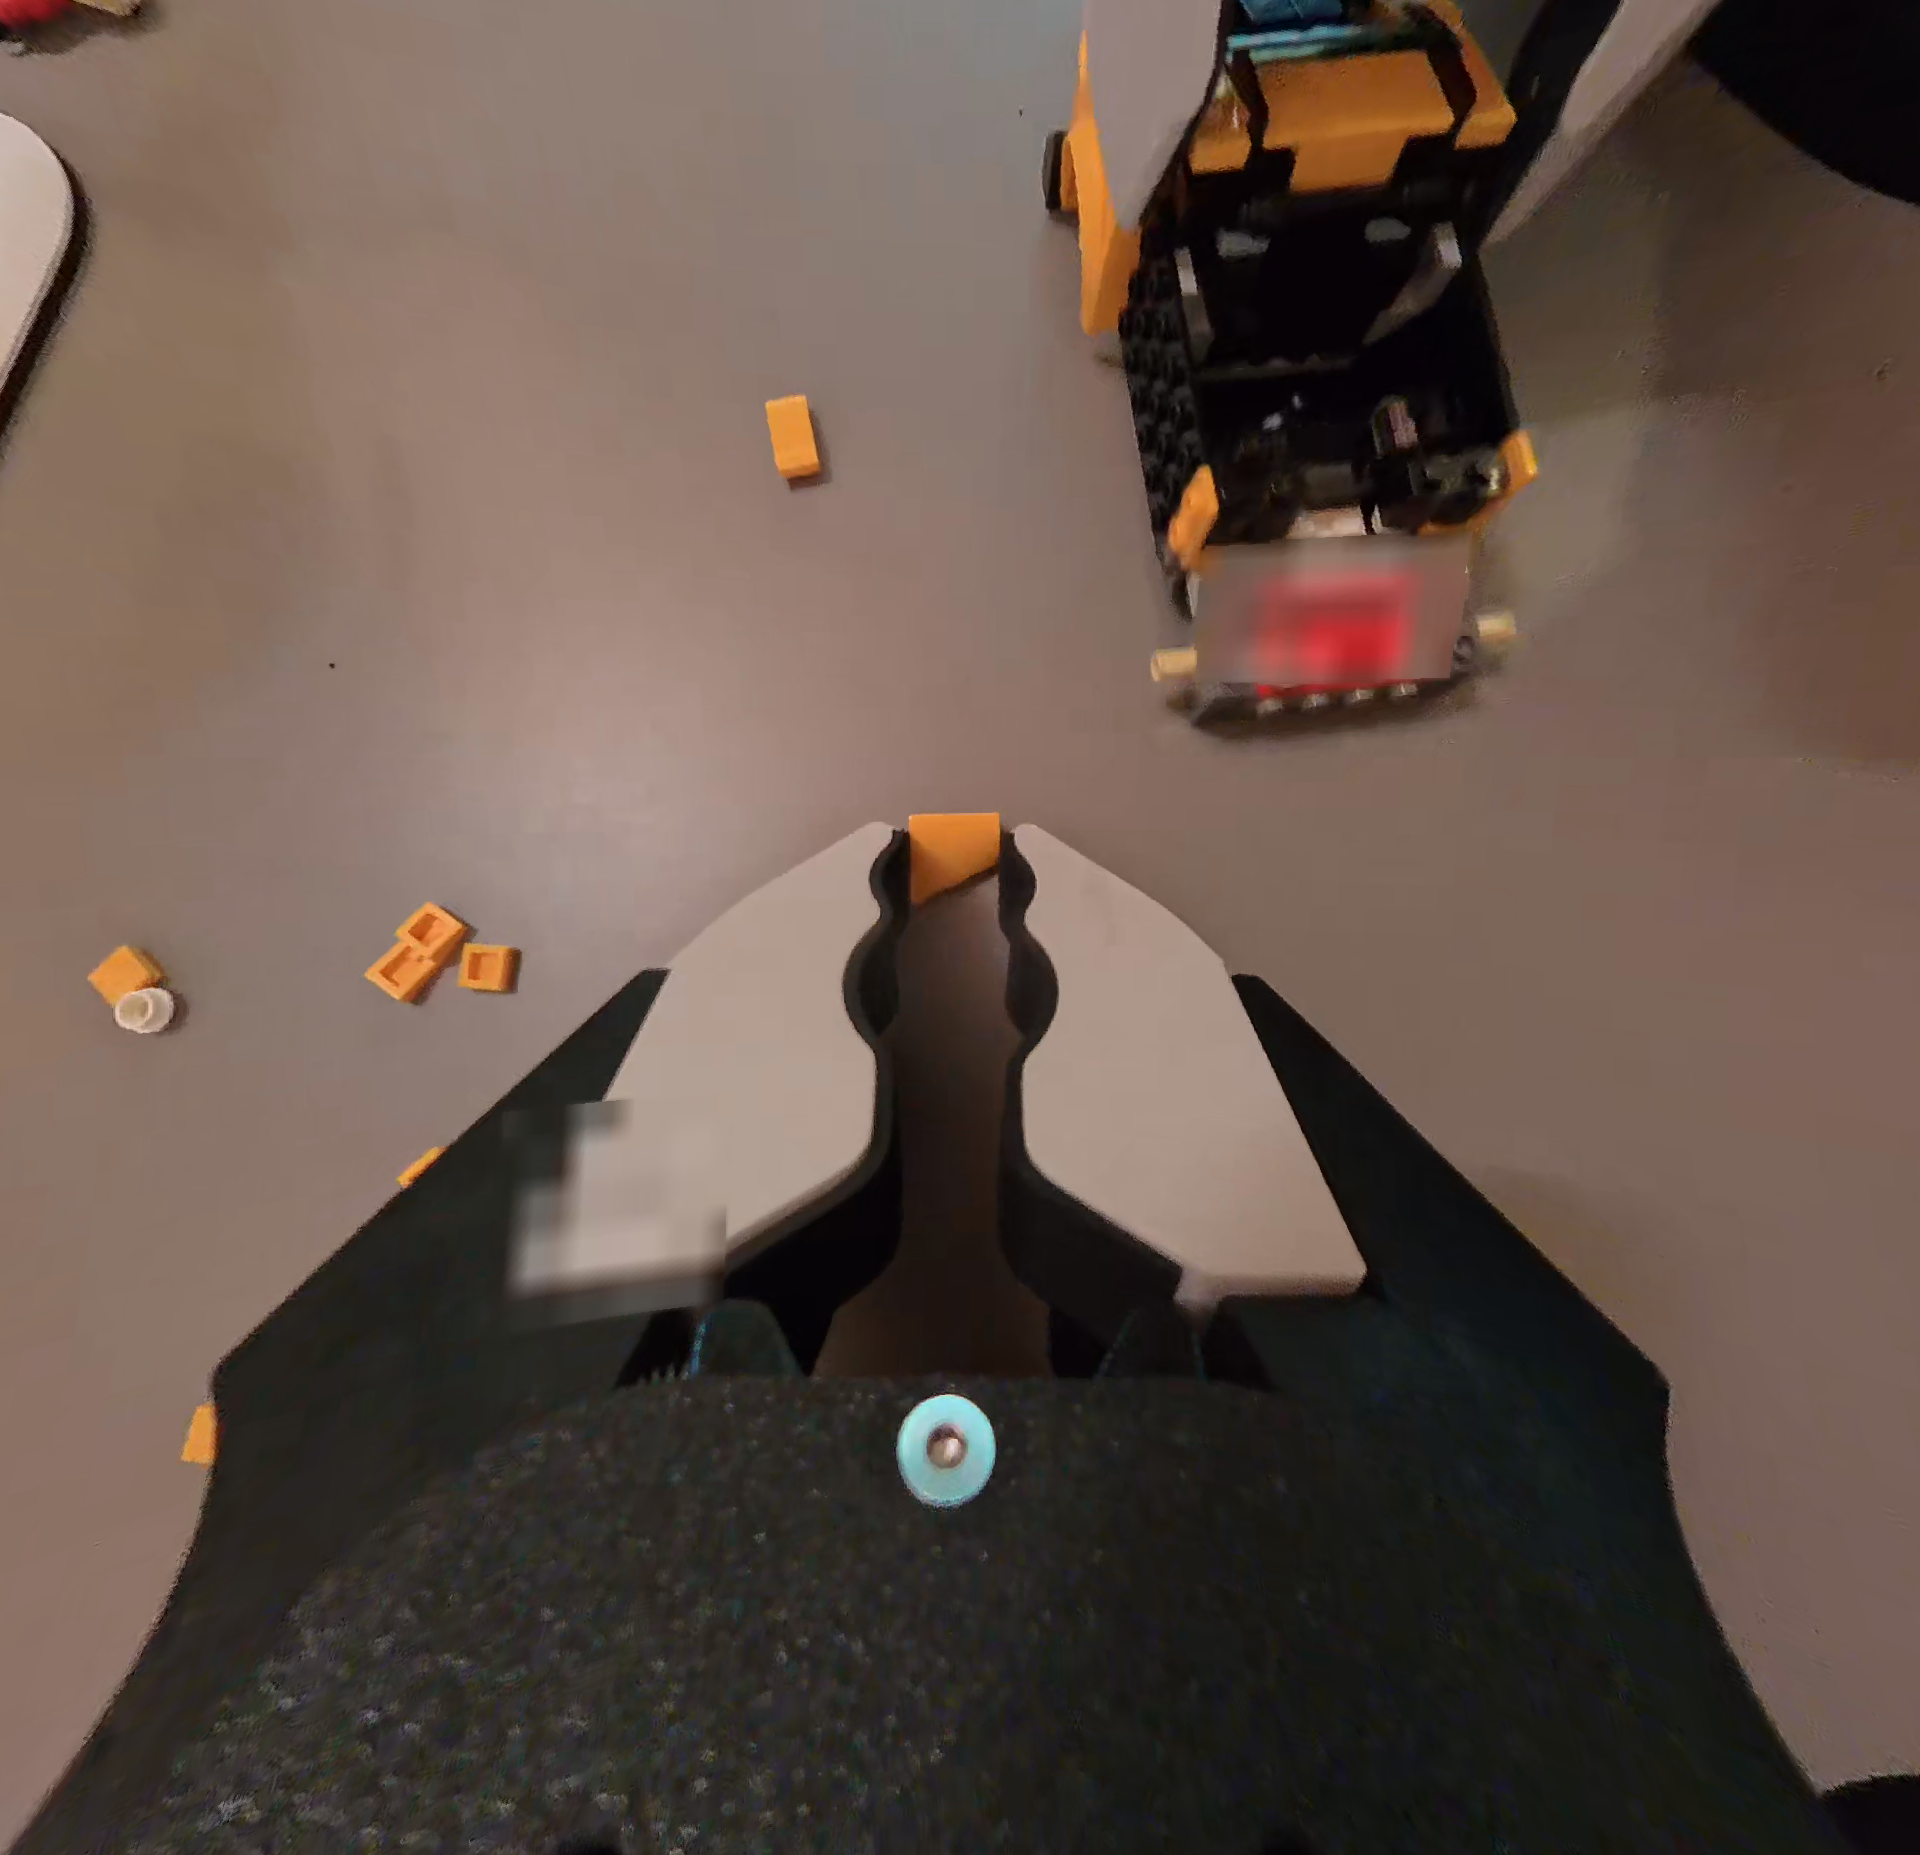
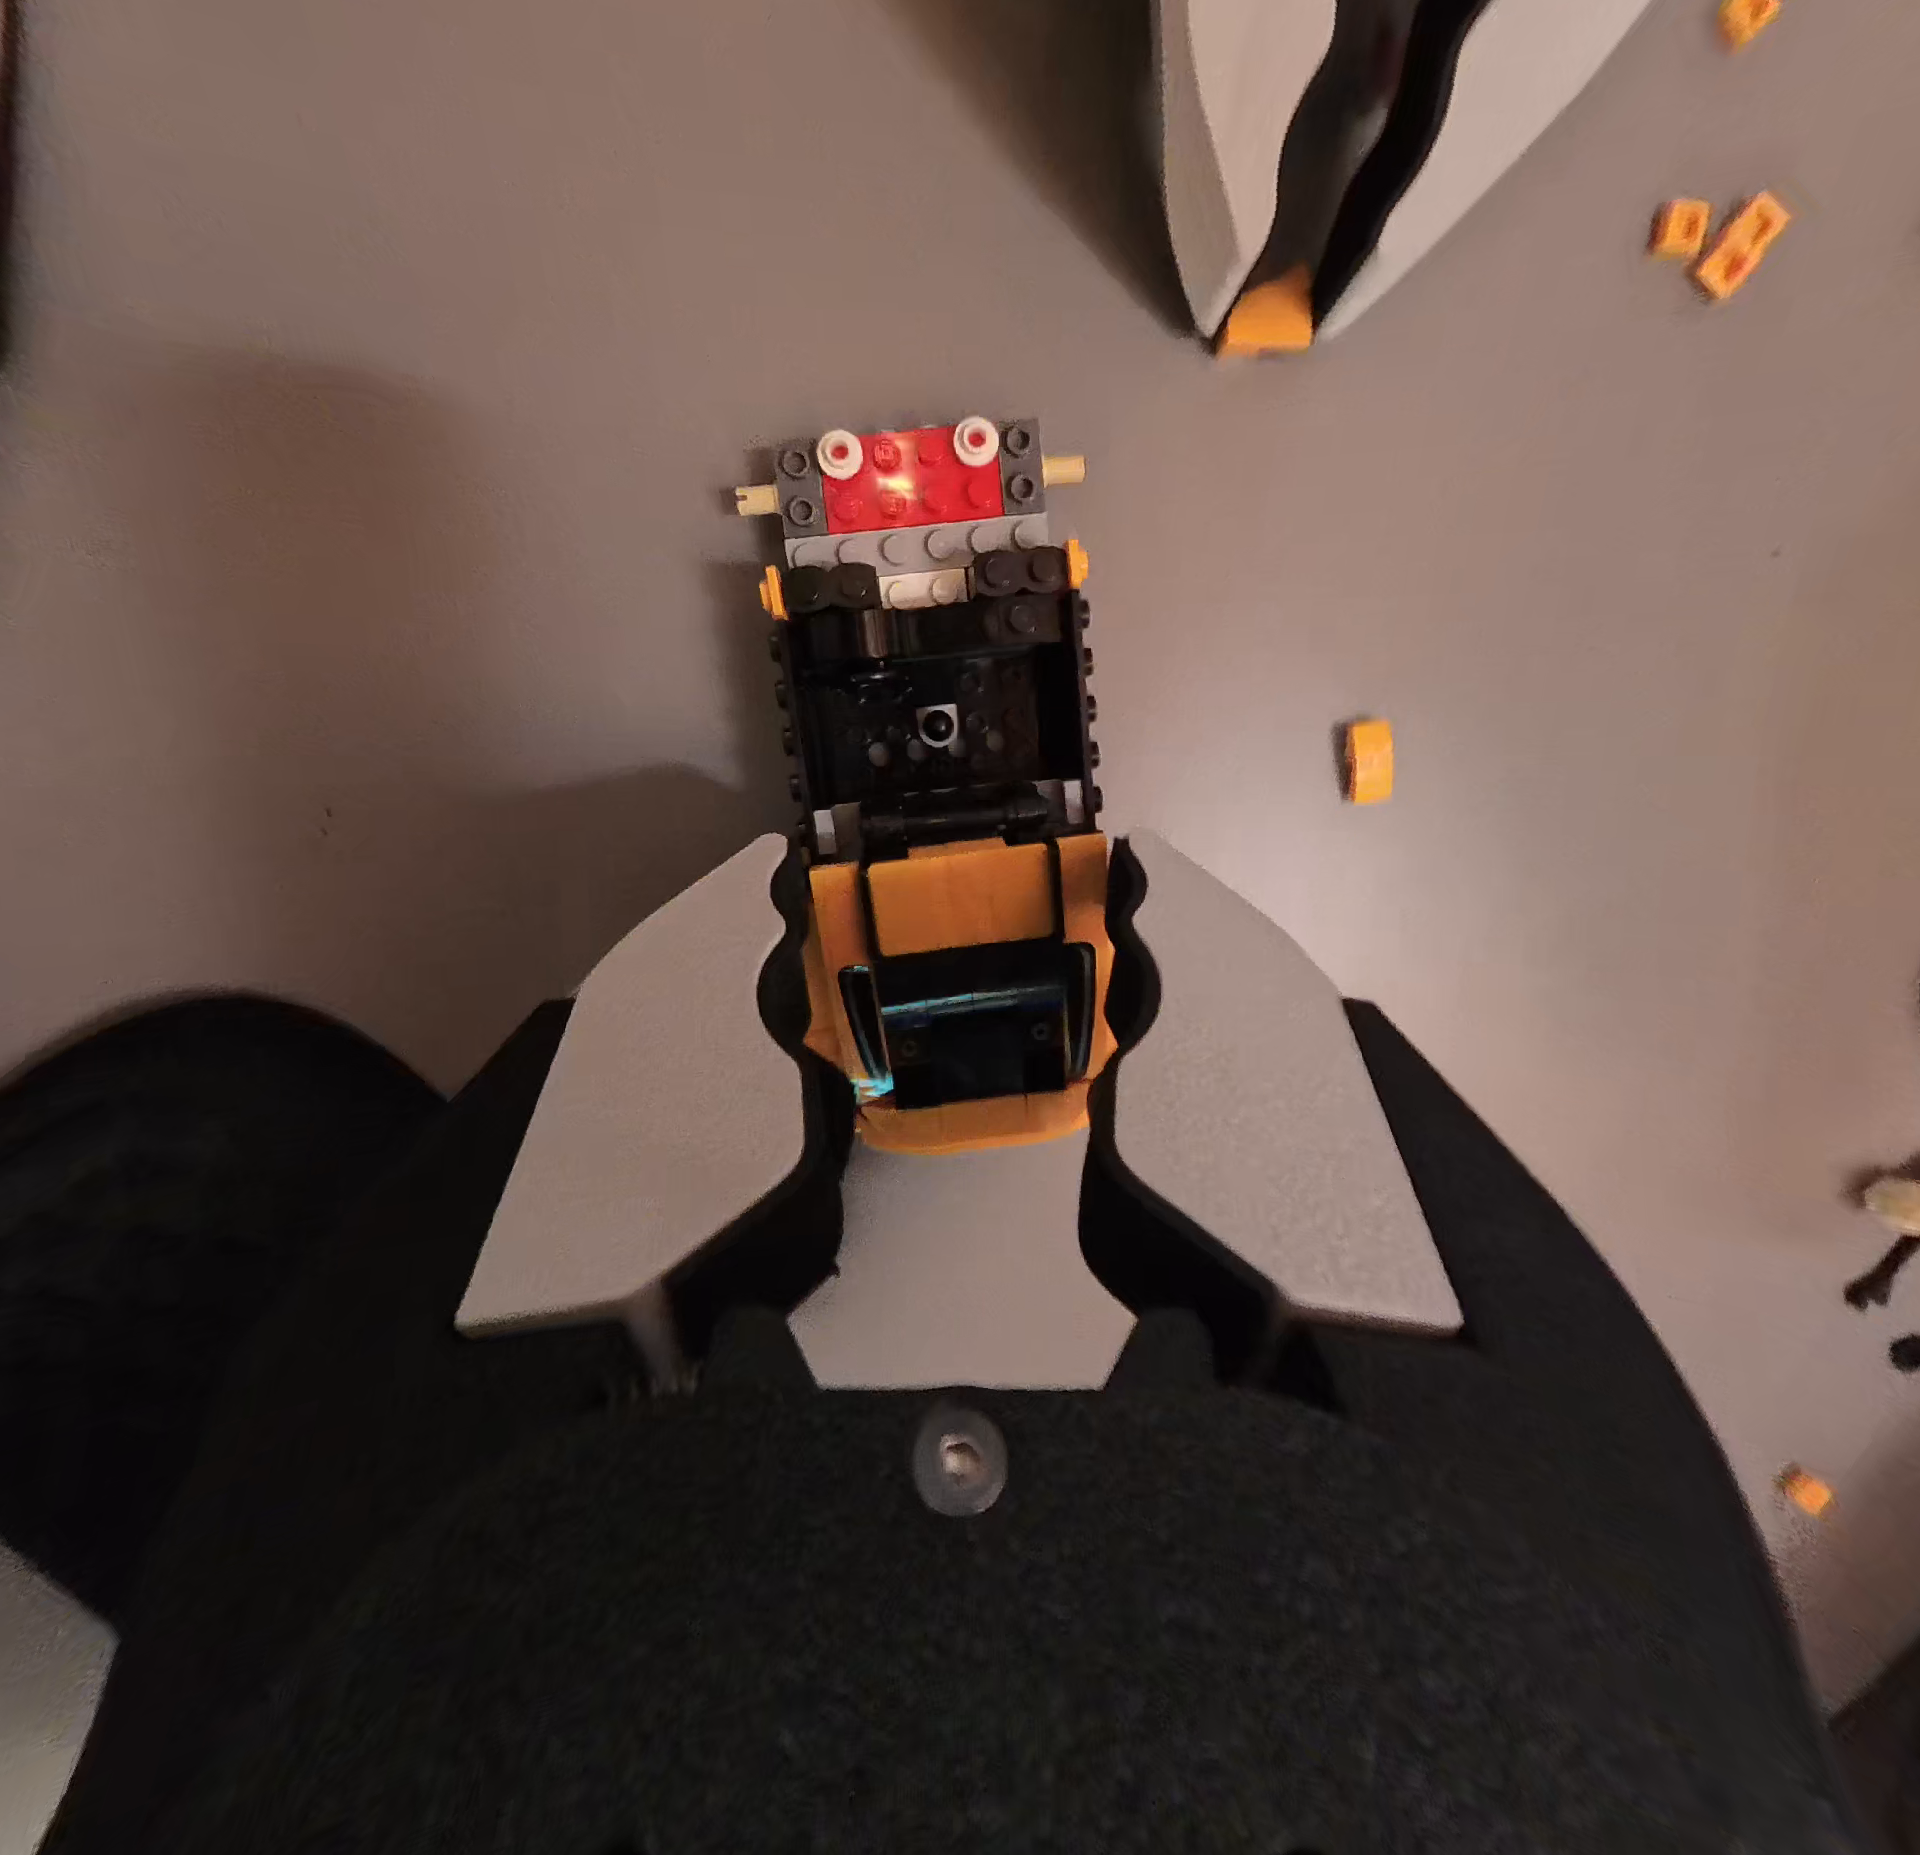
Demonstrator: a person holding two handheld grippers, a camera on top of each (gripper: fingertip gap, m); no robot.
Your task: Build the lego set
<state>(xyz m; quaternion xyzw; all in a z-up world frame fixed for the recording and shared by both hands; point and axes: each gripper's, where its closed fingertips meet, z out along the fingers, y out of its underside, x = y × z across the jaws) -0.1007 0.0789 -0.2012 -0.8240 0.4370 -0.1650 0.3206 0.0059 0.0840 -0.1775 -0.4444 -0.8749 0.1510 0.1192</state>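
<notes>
My left gripper [image 1: 954, 851] is shut on a small orange sloped brick [image 1: 951, 855], pinched at the very fingertips just above the grey table [image 1: 582, 610]. The right wrist view shows the same grip on the brick [image 2: 1262, 322]. A brick-built car [image 2: 925, 704] with a black open body, an orange cab and a red and grey end stands on the table. My right gripper [image 2: 951, 870] is open, with its fingers on either side of the car's orange cab [image 2: 956, 912]; a thin gap shows at the right pad. In the left wrist view the car [image 1: 1320, 403] stands at the upper right.
Loose orange bricks lie on the table: one alone [image 1: 793, 436], a cluster [image 1: 436, 958], and one beside a small white round piece [image 1: 145, 1010]. The right wrist view shows more of them [image 2: 1366, 761] [image 2: 1725, 242] and small dark parts [image 2: 1881, 1286] at the right edge. The grippers' ends are close to 12 cm from one another.
</notes>
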